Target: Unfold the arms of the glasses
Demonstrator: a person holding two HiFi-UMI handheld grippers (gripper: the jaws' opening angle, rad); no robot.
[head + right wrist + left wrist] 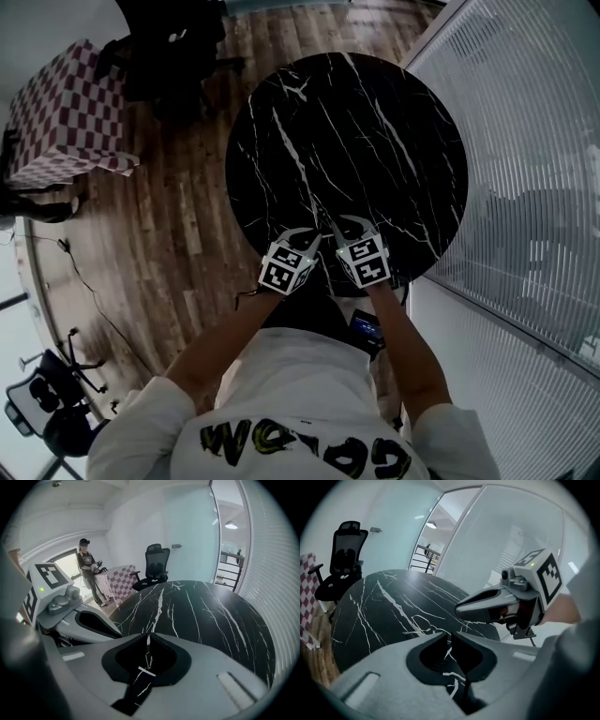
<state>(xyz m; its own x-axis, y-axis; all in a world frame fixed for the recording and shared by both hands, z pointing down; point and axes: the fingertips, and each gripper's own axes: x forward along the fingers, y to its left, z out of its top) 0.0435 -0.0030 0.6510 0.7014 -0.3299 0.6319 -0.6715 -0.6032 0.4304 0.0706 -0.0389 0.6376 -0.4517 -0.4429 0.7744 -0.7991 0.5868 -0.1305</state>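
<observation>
Glasses unseen — black marble table

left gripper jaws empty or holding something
Empty: the jaws of the left gripper stand slightly apart, and only the black marble table shows through the narrow gap between them.

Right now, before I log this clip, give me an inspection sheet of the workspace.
Surface: round black marble table, bare.
Job's things: nothing seen.
Clutter: nothing seen.
Grippers: left gripper jaws slightly apart, empty; right gripper jaws look closed, empty; both above the table's near edge.
Cables: thin cable on the wooden floor.
Surroundings: office chair, checkered cloth, slatted glass wall, a person standing.
</observation>
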